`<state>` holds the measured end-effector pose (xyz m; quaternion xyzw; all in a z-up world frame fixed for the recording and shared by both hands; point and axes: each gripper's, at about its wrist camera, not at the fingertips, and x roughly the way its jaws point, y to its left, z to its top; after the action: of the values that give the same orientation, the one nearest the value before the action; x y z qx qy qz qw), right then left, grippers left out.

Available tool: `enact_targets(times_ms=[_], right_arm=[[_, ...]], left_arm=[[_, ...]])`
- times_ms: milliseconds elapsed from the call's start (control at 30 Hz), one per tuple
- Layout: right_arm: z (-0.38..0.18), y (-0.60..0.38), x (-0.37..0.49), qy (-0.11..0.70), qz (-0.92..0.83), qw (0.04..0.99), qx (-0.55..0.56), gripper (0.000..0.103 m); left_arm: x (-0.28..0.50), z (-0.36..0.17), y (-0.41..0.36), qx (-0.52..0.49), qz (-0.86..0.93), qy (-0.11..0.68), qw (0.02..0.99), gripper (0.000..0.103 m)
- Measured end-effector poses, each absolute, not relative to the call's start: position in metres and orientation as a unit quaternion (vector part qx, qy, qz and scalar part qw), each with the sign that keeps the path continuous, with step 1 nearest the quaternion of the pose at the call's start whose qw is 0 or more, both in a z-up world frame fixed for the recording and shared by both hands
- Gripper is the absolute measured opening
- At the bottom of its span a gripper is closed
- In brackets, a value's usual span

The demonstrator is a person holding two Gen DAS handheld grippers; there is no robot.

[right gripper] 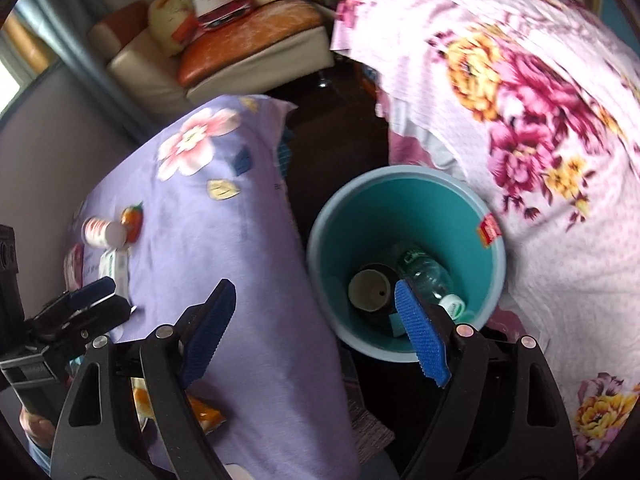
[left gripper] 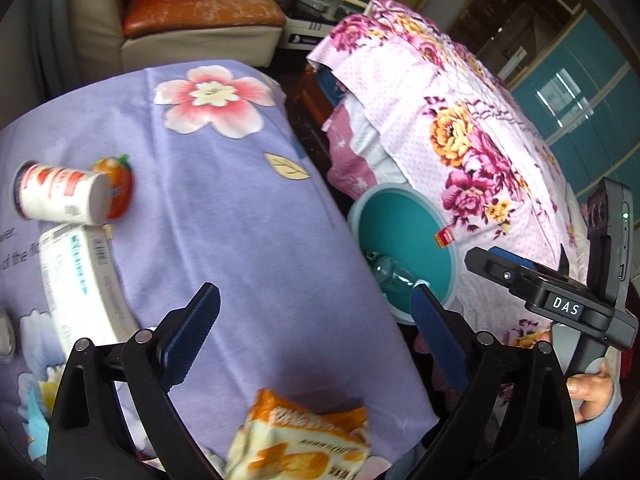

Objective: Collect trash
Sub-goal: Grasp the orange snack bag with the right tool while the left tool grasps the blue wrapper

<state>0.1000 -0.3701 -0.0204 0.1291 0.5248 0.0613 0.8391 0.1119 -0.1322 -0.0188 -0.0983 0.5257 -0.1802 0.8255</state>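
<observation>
1. The left gripper (left gripper: 316,336) is spread wide with nothing between its pads, over the near part of the purple cloth (left gripper: 224,216).
2. An orange snack packet (left gripper: 304,436) lies just below it at the cloth's near edge.
3. The right gripper (right gripper: 316,332) is also spread and empty, straddling the cloth's right edge and the bin (right gripper: 404,208).
4. The bin stands in the dark gap between the purple cloth and the pink floral cloth (right gripper: 540,120), holding a plastic bottle (right gripper: 432,276) and a dark cup (right gripper: 370,286).
5. A white cup (left gripper: 60,194) lies tipped by a white box (left gripper: 84,284), well left, with open cloth between.
</observation>
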Motion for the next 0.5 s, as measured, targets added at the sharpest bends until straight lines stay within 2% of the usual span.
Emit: enact_targets(times_ms=[500], right_arm=[[-0.007, -0.243, 0.086, 0.555, 0.136, 0.820, 0.037, 0.078]], left_arm=[[0.067, -0.012, -0.010, -0.115, -0.117, 0.509, 0.845, 0.096]])
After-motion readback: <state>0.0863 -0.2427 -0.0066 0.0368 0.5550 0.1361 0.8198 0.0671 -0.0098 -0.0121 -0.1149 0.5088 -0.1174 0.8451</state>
